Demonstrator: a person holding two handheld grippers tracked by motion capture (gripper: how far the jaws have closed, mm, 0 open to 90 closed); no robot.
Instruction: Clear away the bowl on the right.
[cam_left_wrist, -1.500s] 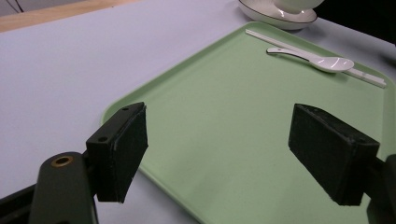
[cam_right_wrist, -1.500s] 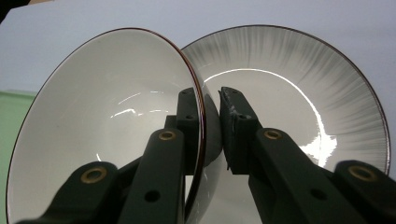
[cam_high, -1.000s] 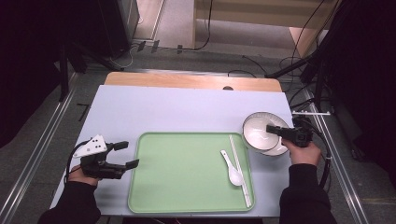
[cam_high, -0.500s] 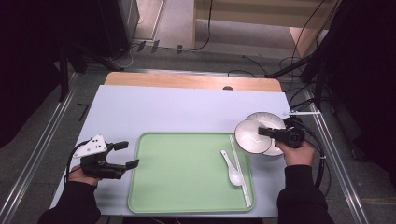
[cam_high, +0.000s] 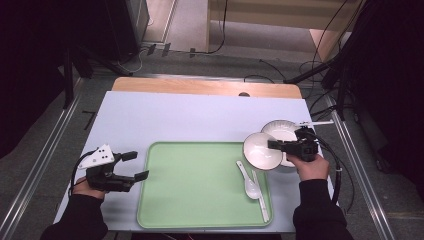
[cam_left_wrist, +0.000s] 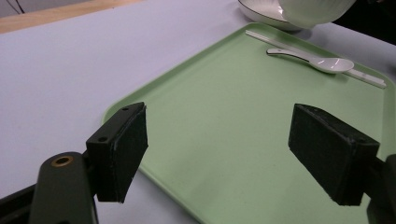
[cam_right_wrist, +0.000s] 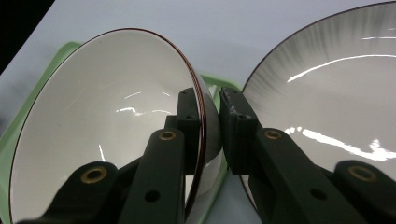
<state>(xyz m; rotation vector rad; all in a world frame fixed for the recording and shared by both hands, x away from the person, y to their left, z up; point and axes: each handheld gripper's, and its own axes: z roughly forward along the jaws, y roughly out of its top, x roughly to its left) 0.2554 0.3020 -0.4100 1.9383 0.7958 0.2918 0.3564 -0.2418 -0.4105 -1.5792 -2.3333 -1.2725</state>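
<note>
Carrying small bowl (cam_high: 262, 150) by rim, right tool (cam_high: 278, 145) clamped; left tool (cam_high: 138, 165) agape, idle. Next: lowering onto tray (cam_high: 195, 190), likely.

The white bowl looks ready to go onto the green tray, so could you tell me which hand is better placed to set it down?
Right. The right hand-held gripper already clamps the white bowl by its rim, over the green tray corner. The left hand-held gripper waits open beside the tray's far side.
</note>
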